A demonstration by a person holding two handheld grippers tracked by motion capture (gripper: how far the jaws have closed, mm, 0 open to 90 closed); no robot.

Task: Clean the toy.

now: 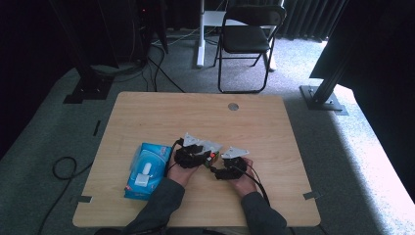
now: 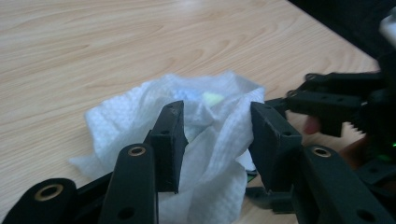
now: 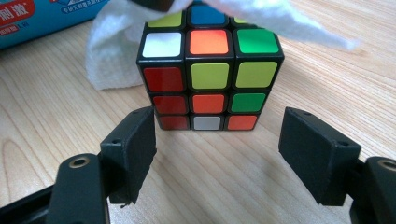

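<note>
Wooden table [image 1: 161,110], carpeted room, folding chair [image 1: 247,34] at the back.
From the left: a blue tissue pack [image 1: 147,169] lay flat, then the left gripper [image 2: 215,140] sat part-spread with the white tissue [image 2: 140,116] loose between its jaws, draped over the puzzle cube [image 3: 208,70]; the right gripper [image 3: 217,154] was spread wide just short of the cube, not touching.

A lab or studio room, wooden table [image 1: 254,117] on grey carpet, behind the table a folding chair [image 1: 247,36], black curtains, metal frame posts [image 1: 325,78], floor cables.
</note>
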